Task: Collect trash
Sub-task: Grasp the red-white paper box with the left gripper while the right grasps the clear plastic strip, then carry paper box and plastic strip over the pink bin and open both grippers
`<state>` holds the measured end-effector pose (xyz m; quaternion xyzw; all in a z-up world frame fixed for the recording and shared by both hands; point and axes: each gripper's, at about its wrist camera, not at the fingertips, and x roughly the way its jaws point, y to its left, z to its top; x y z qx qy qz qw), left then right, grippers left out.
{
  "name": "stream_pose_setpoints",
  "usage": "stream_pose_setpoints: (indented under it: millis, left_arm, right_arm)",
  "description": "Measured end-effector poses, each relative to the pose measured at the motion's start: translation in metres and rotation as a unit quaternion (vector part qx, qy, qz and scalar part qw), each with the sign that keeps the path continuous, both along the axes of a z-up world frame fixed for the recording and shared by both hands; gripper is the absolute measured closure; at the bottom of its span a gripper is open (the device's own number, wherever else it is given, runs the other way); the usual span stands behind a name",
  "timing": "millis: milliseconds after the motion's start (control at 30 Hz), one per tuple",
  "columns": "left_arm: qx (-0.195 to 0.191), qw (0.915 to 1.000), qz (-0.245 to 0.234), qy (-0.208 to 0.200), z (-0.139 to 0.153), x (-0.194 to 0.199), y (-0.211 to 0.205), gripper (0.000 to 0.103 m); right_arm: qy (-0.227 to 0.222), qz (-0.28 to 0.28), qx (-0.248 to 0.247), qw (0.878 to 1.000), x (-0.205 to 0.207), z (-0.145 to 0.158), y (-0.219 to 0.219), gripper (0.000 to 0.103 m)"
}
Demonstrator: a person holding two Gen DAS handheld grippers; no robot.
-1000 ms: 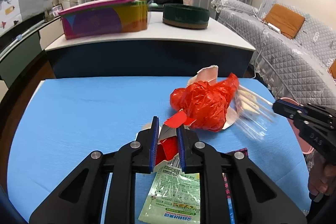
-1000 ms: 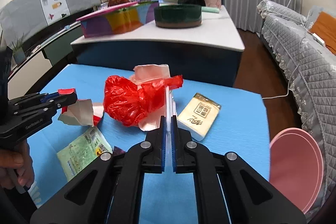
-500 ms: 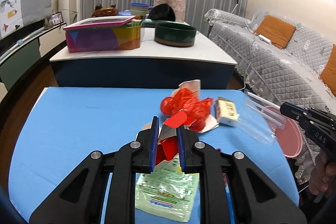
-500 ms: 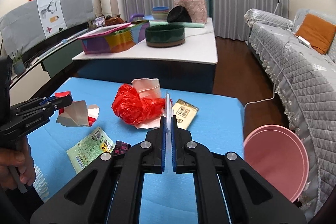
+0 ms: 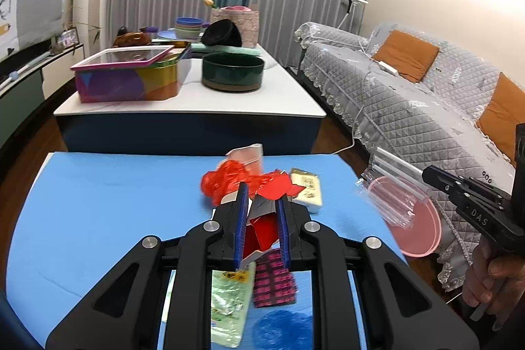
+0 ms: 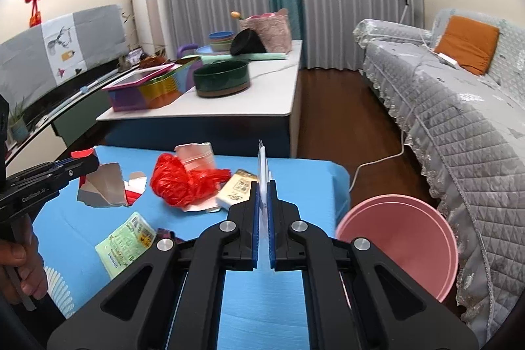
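The left gripper [image 5: 261, 202] is clamped on a torn red-and-white carton [image 5: 262, 220], held up above the blue worktop [image 5: 98, 212]. The right gripper [image 6: 261, 186] is pinched together on a clear plastic wrapper [image 5: 390, 199], which hangs out past the worktop's right edge, over the pink bin [image 6: 398, 243].

Left on the worktop are a red plastic bag [image 6: 183, 182] and a yellow packet [image 6: 238, 187] toward the far edge, and a green sachet [image 6: 126, 240] and a dark pink-patterned wrapper [image 5: 274, 281] toward the near edge.

The wrapper is light and slippery; if released off-centre it may well drift onto the floor beside the bin. The carton is gripped by one crumpled flap, so it might tear or slip out in transit.
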<state>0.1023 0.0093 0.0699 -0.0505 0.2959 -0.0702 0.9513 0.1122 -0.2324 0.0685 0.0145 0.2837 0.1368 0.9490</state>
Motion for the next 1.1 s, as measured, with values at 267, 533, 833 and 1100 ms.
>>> stream_pose_setpoints:
  millis: [267, 533, 833, 1100]
  left_arm:
    - [-0.004, 0.9996, -0.027, 0.002, 0.005, 0.011, -0.035, 0.087]
    - [-0.008, 0.9975, -0.070, 0.003, 0.008, 0.028, -0.085, 0.087]
    - [-0.015, 0.9920, -0.125, 0.007, 0.007, 0.048, -0.149, 0.087]
    - [-0.019, 0.9859, -0.166, 0.015, -0.002, 0.065, -0.199, 0.087]
  right_arm:
    - [-0.011, -0.034, 0.004, 0.999, 0.001, 0.008, -0.034, 0.098]
    - [-0.022, -0.084, 0.006, 0.996, 0.004, 0.017, -0.078, 0.098]
    - [-0.026, -0.147, 0.003, 0.989, 0.009, 0.023, -0.131, 0.098]
    - [-0.014, -0.180, 0.011, 0.984, 0.011, 0.015, -0.168, 0.098]
